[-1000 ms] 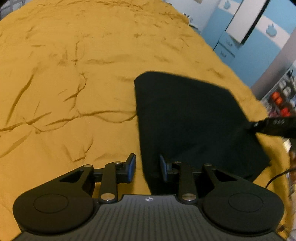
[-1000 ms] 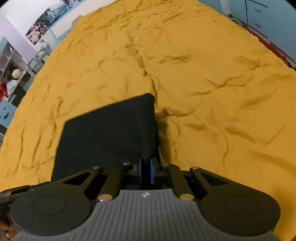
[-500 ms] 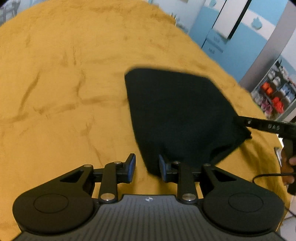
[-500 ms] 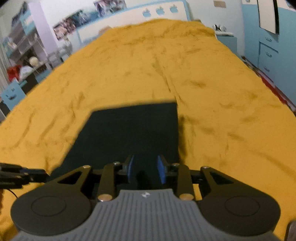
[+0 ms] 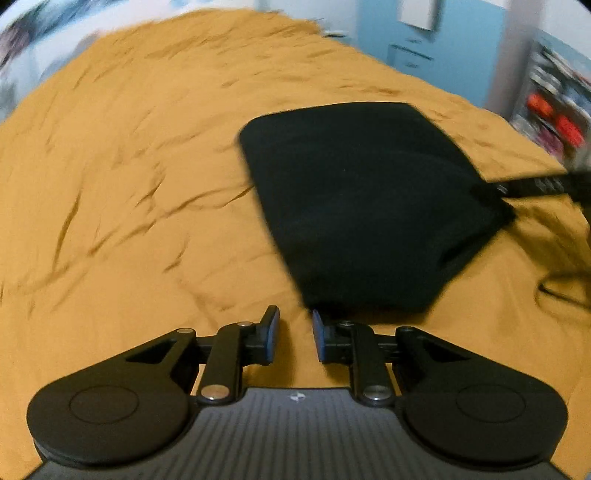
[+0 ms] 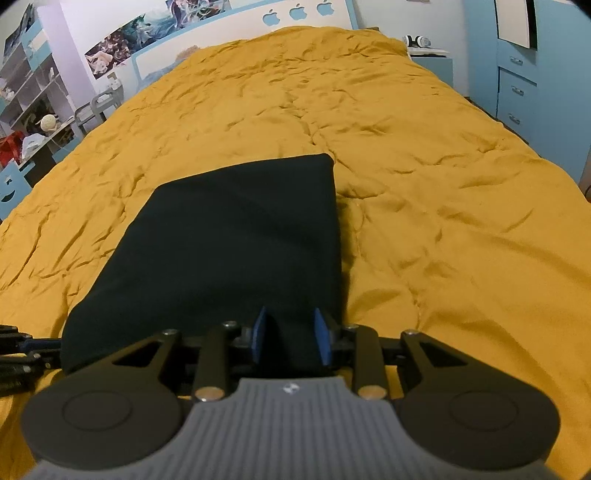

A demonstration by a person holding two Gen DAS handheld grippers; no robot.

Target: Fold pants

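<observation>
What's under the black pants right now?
The pants lie flat on the yellow bedspread, which shows all around them. Whatever sits beneath the fabric itself is covered; no lump shows. Both grippers are open: left, right.

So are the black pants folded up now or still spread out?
Folded. The black pants lie as one compact rectangle on the wrinkled mustard-yellow bedspread, with no separate legs showing. How many layers, I cannot tell.

bedspread: mustard yellow, wrinkled | headboard: white with blue apple shapes | drawer cabinet: blue, right | shelves: cluttered, left
</observation>
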